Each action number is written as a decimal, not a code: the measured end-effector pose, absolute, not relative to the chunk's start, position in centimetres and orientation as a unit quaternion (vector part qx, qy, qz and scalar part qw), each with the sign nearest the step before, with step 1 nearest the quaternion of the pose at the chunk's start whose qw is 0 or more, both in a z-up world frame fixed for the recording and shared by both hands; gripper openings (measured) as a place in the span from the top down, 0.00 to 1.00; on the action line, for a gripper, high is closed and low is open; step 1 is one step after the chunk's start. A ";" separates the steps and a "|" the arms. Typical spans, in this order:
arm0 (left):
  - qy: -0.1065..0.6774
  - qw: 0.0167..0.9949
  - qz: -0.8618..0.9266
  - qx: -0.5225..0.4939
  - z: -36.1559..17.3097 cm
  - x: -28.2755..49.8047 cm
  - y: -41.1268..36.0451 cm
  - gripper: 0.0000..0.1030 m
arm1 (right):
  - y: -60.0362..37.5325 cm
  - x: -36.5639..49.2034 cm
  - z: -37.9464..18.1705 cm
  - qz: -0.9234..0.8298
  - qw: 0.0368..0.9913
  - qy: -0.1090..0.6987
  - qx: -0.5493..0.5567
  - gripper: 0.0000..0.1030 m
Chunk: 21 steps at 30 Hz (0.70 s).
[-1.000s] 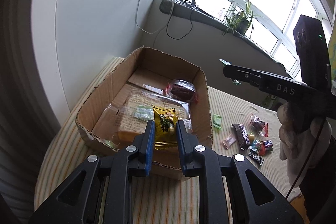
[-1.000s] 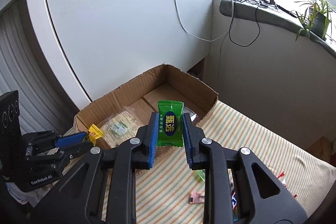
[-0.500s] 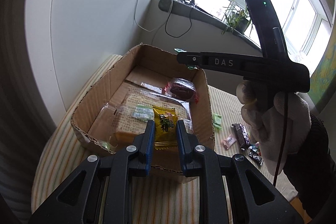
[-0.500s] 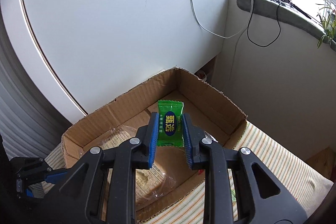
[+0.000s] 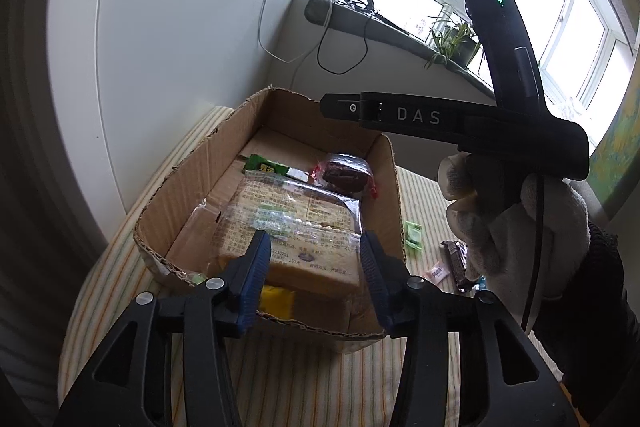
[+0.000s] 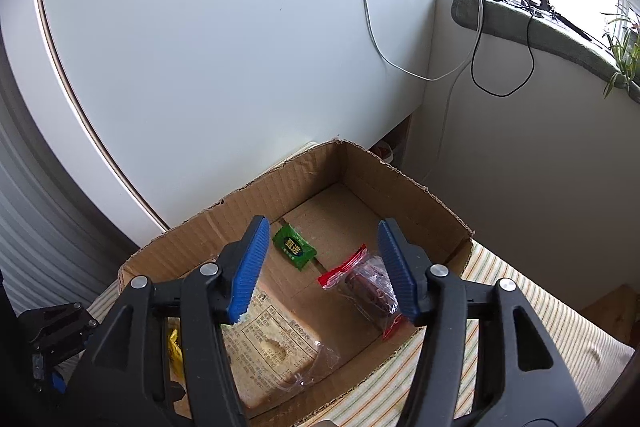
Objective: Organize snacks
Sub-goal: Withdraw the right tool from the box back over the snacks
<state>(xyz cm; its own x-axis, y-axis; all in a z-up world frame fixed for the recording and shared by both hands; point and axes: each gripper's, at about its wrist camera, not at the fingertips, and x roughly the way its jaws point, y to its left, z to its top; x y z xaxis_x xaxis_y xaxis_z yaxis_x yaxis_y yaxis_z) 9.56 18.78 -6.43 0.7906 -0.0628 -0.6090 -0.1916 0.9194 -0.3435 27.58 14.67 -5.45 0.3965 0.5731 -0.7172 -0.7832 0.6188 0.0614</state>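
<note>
My left gripper hangs over the near end of the cardboard box, its jaws opening with nothing between them. Just below it a yellow candy lies inside the box by the front wall. My right gripper is above the far half of the box, jaws also opening and empty. The green candy lies on the box floor under it. In the left wrist view the right gripper reaches over the box from the right, held by a gloved hand.
The box also holds a wrapped bread pack and a dark cake in a red wrapper. Loose snacks lie on the striped cloth right of the box. A white wall stands close behind it.
Both grippers opened. The yellow candy dropped from the left one into the box's near end, and the green candy from the right one onto the box floor. The right gripper came over the box.
</note>
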 end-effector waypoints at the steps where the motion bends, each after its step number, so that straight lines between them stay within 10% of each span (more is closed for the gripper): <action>1: 0.321 0.926 0.035 -0.196 -6.3 9.5 18.7 0.56 | 14.5 27.5 -5.4 0.411 0.824 0.362 -0.145 0.42; 21: 0.310 0.932 0.020 -0.186 -4.6 8.8 15.4 0.56 | 6.3 25.5 -1.5 0.389 0.850 0.337 -0.114 0.42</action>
<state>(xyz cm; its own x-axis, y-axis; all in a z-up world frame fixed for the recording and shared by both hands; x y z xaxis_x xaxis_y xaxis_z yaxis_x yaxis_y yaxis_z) 8.79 15.39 -4.60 0.8075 -0.0788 -0.5846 -0.1520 0.9298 -0.3353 25.53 6.25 -1.47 0.4708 0.5845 -0.6608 -0.7379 0.6714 0.0681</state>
